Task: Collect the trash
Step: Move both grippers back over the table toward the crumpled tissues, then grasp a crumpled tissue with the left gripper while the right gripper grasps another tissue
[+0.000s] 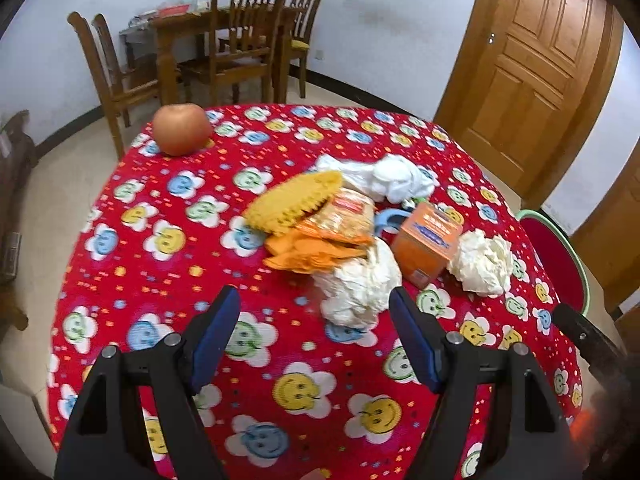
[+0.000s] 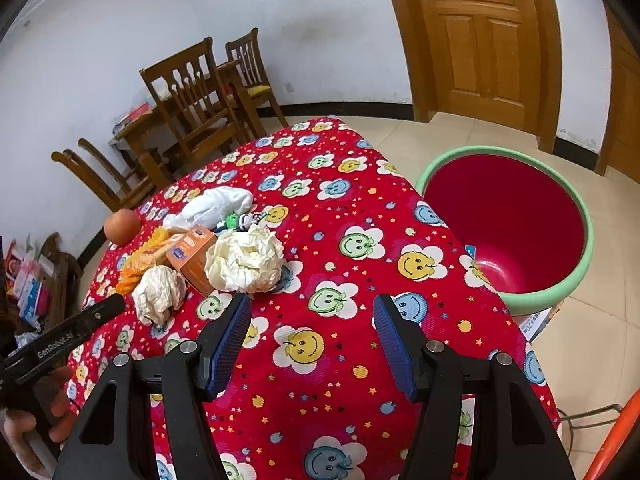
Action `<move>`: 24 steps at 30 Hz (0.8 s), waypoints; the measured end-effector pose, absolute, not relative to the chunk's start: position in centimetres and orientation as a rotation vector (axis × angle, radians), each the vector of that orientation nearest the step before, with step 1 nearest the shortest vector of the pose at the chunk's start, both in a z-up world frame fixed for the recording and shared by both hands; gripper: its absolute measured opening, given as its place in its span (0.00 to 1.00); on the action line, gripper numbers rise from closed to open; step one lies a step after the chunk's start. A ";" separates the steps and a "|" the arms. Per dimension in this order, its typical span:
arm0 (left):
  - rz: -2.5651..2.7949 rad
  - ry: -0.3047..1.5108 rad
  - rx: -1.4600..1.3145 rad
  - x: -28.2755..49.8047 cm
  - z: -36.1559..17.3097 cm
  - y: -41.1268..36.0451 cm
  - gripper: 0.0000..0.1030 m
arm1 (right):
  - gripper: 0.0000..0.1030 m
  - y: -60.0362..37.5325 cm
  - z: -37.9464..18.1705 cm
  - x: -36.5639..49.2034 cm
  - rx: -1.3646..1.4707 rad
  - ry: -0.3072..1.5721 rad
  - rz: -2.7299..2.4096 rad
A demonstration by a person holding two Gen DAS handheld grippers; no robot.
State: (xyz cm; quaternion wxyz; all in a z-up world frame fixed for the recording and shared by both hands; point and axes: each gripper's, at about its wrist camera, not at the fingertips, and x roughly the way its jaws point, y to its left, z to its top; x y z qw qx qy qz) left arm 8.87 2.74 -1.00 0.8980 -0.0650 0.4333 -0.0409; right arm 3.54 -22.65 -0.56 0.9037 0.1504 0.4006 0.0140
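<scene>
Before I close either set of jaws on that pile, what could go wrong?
1. The nearer crumpled paper wad touches the orange box and the snack wrappers; the open left gripper might drag them along.
2. The apple sits near the table edge and likely isn't trash; a sweep could roll it off.
3. The red bin stands beside and below the table, so an early release could miss it.

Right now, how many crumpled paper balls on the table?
2. One paper ball lies between the left gripper fingertips' line; the other paper ball sits right of the orange box. More may hide under the pile.
</scene>
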 end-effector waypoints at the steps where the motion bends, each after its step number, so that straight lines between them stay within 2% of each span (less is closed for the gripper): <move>1: -0.088 0.902 -0.138 9.0 -1.2 2.6 0.74 | 0.63 -22.6 -0.6 3.6 0.311 0.830 0.028; 14: -0.126 0.941 -0.149 11.4 -3.8 0.5 0.74 | 0.63 -22.7 -1.6 4.1 0.313 0.854 0.027; 17: -0.140 0.958 -0.167 11.7 -4.3 0.3 0.65 | 0.63 -22.7 -1.7 4.2 0.313 0.857 0.030; 22: -0.131 0.972 -0.189 11.6 -5.0 0.5 0.55 | 0.63 -22.5 -1.9 4.3 0.309 0.860 0.038; 24: -0.152 0.967 -0.195 11.5 -5.0 0.5 0.46 | 0.63 -22.4 -2.0 4.4 0.310 0.863 0.043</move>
